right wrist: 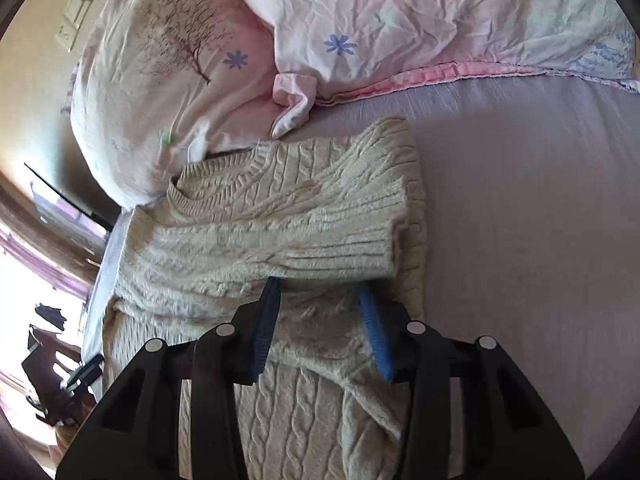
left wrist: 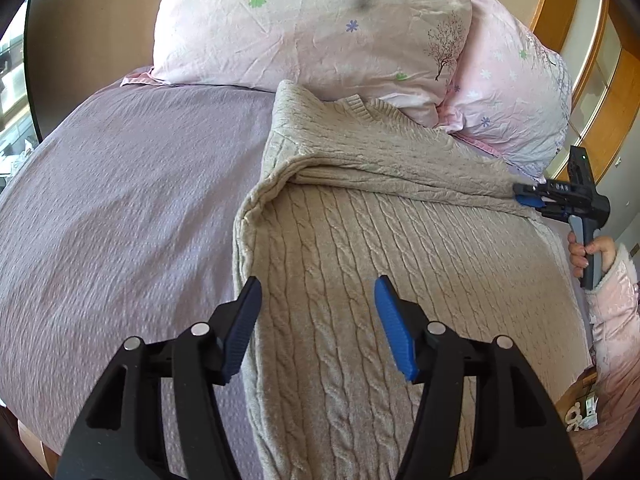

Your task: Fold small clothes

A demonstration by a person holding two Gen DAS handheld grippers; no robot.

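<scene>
1. Left wrist view: the left gripper [left wrist: 318, 300] hovers with its fingers [left wrist: 394, 328] spread wide above the beige cable-knit sweater [left wrist: 360, 248], which lies on the lilac bed [left wrist: 120, 200] against two pink pillows [left wrist: 320, 24]. At the far right, the right gripper [left wrist: 520, 194] meets the edge of the folded-over sleeve.

2. Right wrist view: the right gripper [right wrist: 318, 294] has its fingers [right wrist: 374, 332] apart, their tips tucked under the sleeve [right wrist: 320, 240] folded across the sweater's chest; nothing is pinched.

Beige cable-knit sweater [left wrist: 360, 248] on lilac textured bedspread [left wrist: 120, 220], collar touching pink floral pillows [left wrist: 304, 28] at far side.
</scene>
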